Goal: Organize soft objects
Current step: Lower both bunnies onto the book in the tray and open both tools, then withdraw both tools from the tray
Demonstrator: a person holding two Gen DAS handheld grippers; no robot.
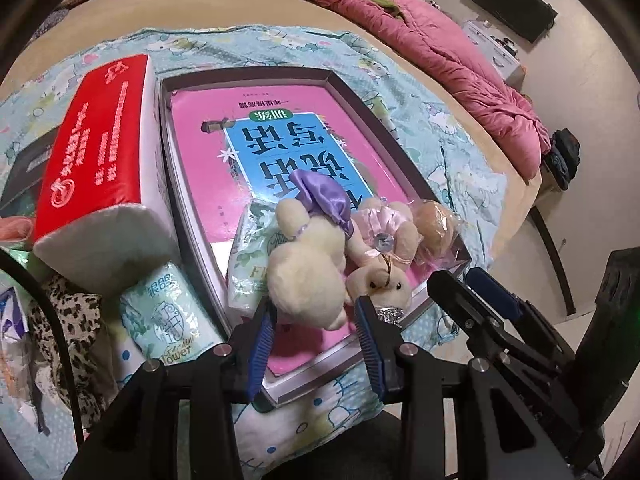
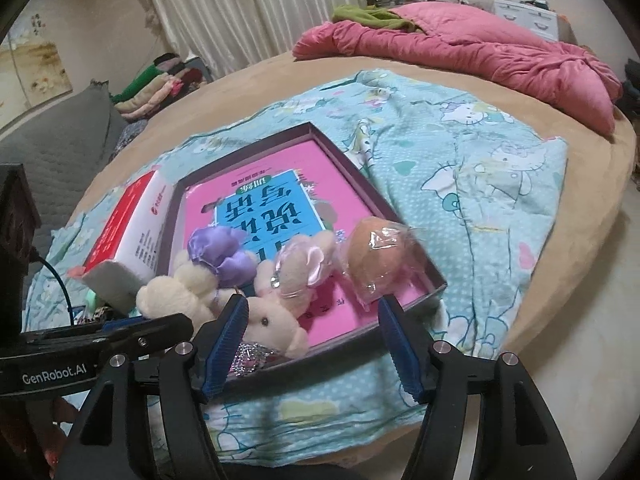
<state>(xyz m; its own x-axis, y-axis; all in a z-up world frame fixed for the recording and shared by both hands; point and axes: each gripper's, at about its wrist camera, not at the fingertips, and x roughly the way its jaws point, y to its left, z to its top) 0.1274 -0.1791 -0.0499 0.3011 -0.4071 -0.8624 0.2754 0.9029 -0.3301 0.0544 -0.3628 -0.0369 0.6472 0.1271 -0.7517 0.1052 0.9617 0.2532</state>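
A shallow dark-rimmed box (image 1: 344, 88) (image 2: 340, 148) lies on a blue cartoon-print blanket, with a pink book (image 1: 280, 120) (image 2: 344, 200) inside. At its near end lie a cream plush with a purple dress (image 1: 308, 264) (image 2: 188, 288), a plush in a pink dress (image 1: 380, 276) (image 2: 280, 316), a wrapped brown bun (image 1: 434, 220) (image 2: 372, 256) and a tissue pack (image 1: 248, 260). My left gripper (image 1: 316, 312) is open, its jaws either side of the cream plush. My right gripper (image 2: 312, 320) is open just in front of the pink plush and bun.
A red and white tissue box (image 1: 104, 152) (image 2: 128, 220) stands left of the box. A second tissue pack (image 1: 168, 316) and leopard-print cloth (image 1: 68, 320) lie at the near left. A pink duvet (image 1: 440, 52) (image 2: 480, 52) lies at the bed's far side. The bed edge and floor (image 2: 580, 320) are to the right.
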